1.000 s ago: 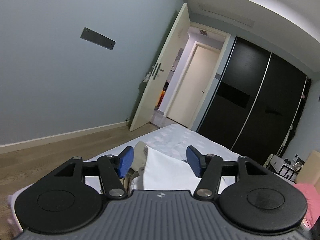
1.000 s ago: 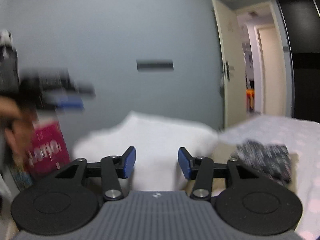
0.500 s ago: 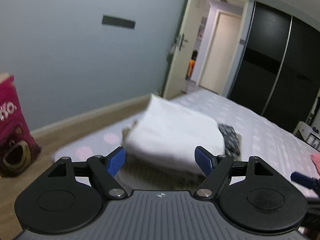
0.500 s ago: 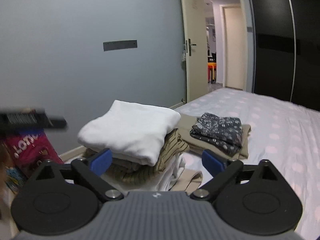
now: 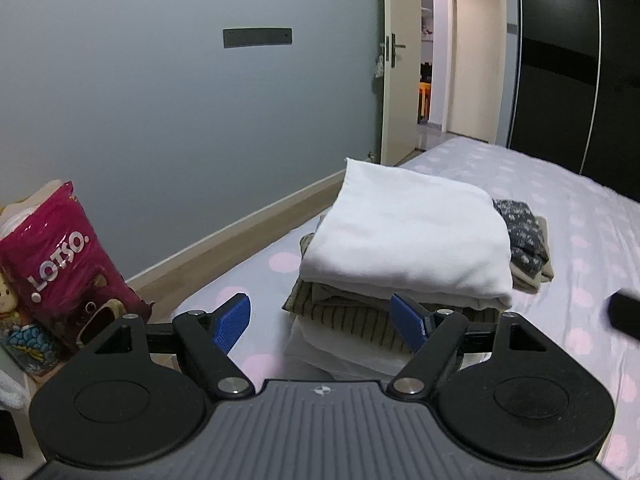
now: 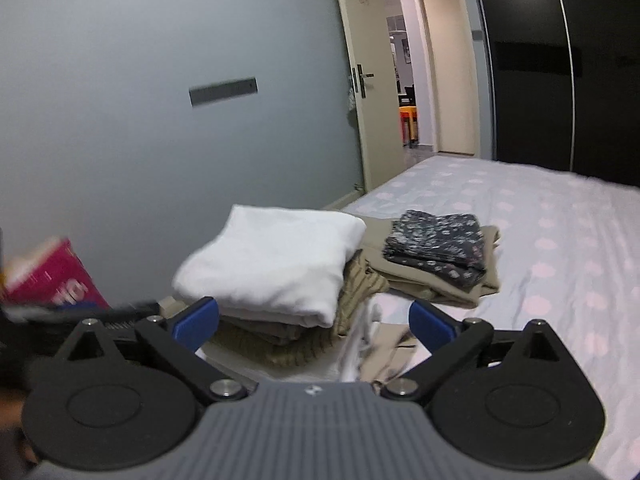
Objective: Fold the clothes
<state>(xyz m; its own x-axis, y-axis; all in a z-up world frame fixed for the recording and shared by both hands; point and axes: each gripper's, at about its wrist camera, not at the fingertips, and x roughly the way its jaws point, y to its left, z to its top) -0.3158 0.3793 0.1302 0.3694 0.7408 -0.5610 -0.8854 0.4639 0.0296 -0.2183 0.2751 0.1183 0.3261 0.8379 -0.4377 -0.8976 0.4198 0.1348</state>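
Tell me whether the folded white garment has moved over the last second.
Cannot tell. The white garment sits on the stack beside the dark patterned garment, as half a second ago; earlier frames are blurred and both cameras swung.

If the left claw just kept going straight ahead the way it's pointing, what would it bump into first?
Probably the stack of folded clothes on the bed, at the striped layer beneath the white top piece. The left claw is open; depth is uncertain.

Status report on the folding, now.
Left tool open, empty. Right tool open, empty. White folded garment tops the stack on the bed. Nothing in the way.
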